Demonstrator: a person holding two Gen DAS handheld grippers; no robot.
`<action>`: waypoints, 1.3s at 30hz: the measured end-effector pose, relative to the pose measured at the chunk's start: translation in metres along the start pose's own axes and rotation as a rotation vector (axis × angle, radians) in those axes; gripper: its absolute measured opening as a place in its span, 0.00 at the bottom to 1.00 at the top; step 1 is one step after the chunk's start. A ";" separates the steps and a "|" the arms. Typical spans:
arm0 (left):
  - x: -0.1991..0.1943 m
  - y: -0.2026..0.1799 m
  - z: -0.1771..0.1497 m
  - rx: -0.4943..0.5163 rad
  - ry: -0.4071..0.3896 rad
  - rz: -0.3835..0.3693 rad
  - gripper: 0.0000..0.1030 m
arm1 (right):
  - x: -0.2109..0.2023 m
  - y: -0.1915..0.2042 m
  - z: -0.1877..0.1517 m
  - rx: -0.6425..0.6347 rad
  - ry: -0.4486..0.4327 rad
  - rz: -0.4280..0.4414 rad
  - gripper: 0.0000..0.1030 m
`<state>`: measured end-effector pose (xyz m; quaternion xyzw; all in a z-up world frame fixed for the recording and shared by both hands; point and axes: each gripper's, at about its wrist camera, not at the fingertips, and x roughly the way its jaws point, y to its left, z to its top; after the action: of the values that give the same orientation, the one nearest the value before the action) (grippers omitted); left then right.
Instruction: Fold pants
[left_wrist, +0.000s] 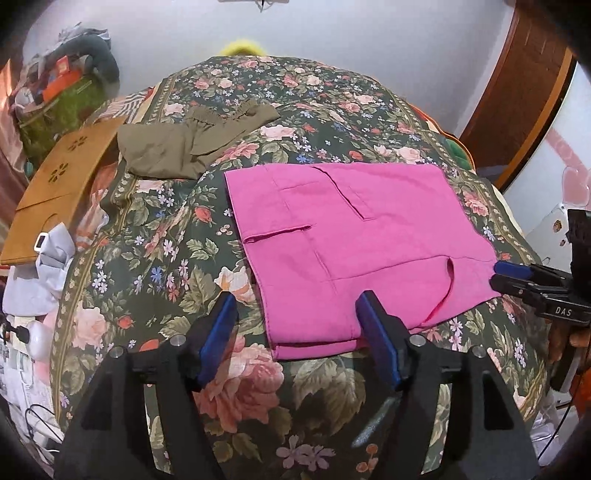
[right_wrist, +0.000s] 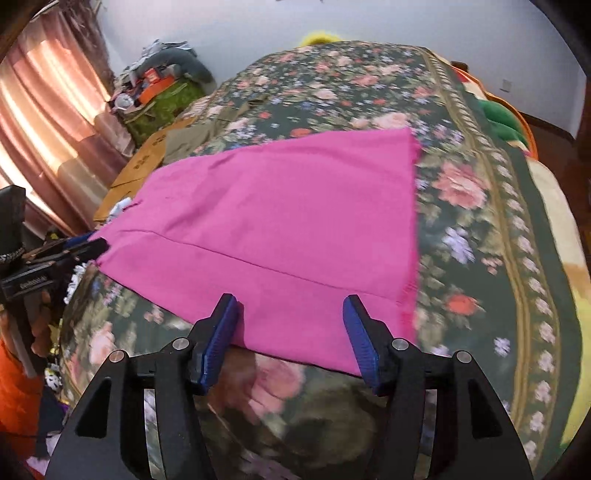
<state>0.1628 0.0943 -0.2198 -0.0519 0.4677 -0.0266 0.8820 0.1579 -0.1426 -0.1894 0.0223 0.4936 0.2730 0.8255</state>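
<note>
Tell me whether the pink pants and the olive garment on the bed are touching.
Apart. The left wrist view shows a strip of floral bedspread between the pink pants and the olive garment, which lies farther back.

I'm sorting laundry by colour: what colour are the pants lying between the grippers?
The pants are solid bright pink, seen best in the left wrist view.

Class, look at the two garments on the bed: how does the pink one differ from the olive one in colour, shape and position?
The pink pants are bright and spread flat in a neat rectangle; the olive garment is dull green and rumpled. The pink pants lie near the open left gripper; the olive garment lies farther back, beside a brown board. Both rest on the floral bedspread.
</note>
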 end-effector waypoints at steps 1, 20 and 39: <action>-0.001 -0.001 0.000 0.008 -0.002 0.005 0.67 | -0.002 -0.004 -0.002 -0.001 0.004 -0.014 0.54; -0.027 0.015 0.040 -0.002 -0.063 0.039 0.68 | -0.041 -0.016 0.032 -0.036 -0.091 -0.080 0.54; 0.067 0.055 0.131 -0.112 0.040 0.020 0.71 | 0.026 -0.065 0.131 -0.053 -0.091 -0.141 0.55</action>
<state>0.3090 0.1516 -0.2084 -0.0959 0.4864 0.0076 0.8684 0.3030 -0.1549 -0.1633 -0.0221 0.4486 0.2259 0.8644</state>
